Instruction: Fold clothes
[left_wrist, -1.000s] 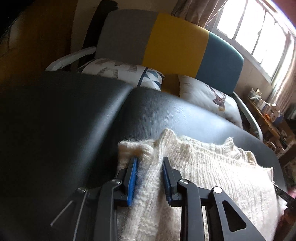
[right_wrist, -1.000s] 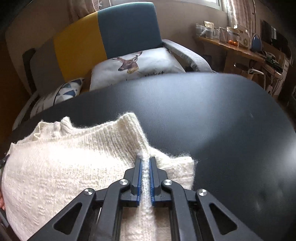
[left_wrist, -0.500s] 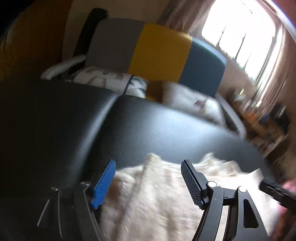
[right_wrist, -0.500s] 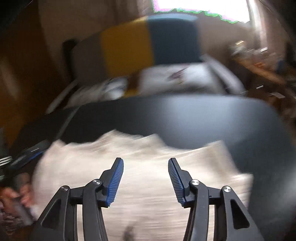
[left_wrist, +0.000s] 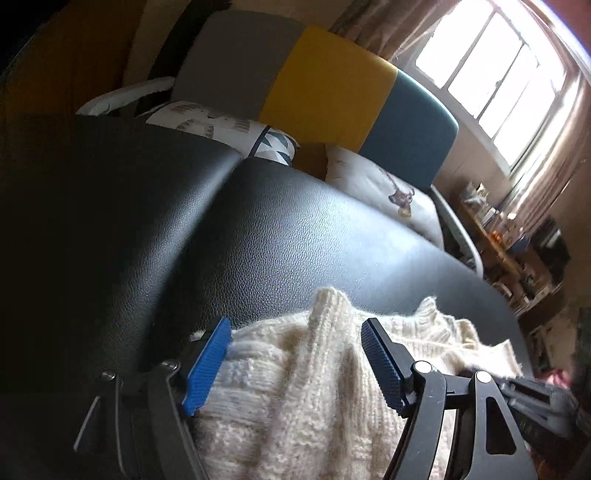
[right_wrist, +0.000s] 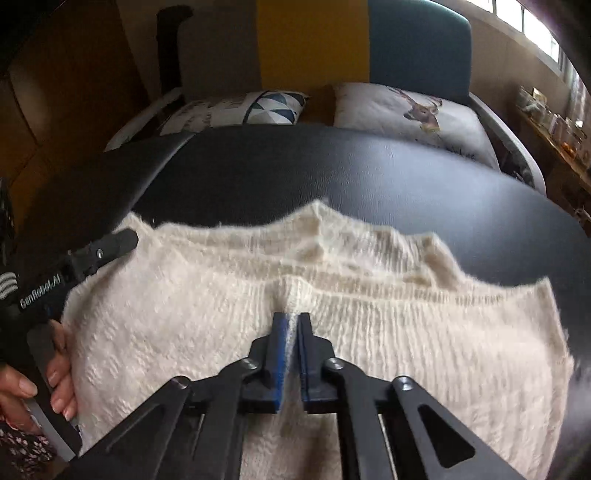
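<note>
Cream knit sweater (right_wrist: 332, 332) lies bunched on the black table (right_wrist: 406, 184). Right gripper (right_wrist: 291, 332) jaws pinched tight on a sweater fold near its middle. Left gripper (left_wrist: 295, 354) jaws wide, straddling a raised sweater ridge at its edge, pads clear of it.

Black two-finger grippers, blue ribbed pads (left_wrist: 207, 365), silver screws (right_wrist: 403, 383). Left gripper (right_wrist: 79, 260) body reads "GenRobot.AI" in white. Dark floral sleeve (right_wrist: 18, 452) below that lettering.
</note>
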